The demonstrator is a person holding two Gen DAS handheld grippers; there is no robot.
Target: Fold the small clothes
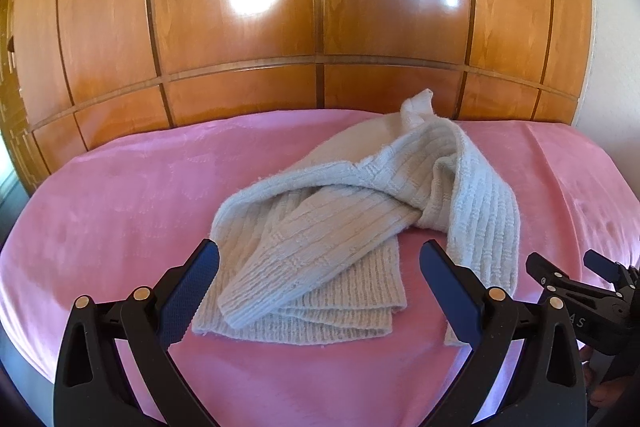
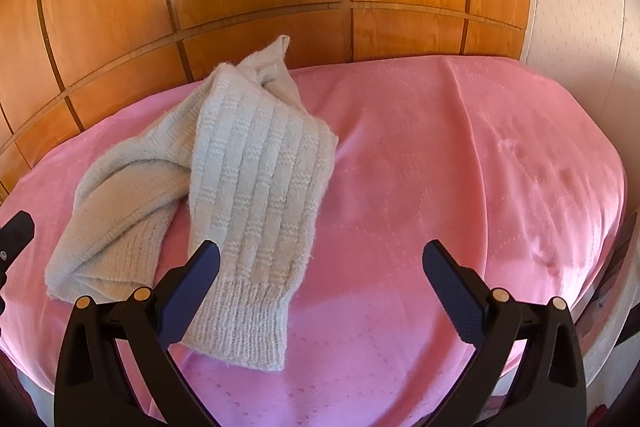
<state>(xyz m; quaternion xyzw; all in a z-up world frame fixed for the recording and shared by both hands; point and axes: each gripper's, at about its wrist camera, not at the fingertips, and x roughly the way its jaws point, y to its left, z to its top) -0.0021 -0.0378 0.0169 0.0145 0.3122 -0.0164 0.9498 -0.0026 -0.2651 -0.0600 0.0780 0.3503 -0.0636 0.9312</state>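
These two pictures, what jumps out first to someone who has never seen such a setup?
A pale knitted sweater lies crumpled in the middle of a pink bedspread, its ribbed sleeves twisted across each other. Behind the bed rises a glossy orange wooden wardrobe with bright window glare on its panels. In the foreground, the black left gripper and right gripper both gape open, holding nothing.

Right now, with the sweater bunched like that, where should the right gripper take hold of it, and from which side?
Probably the ribbed cuff of the sleeve lying nearest the right gripper. It lies flat on the pink blanket with its open end facing the camera, clear of the twisted middle of the sweater. Come in low from the near edge, one finger sliding under the cuff. The jaws are already open.
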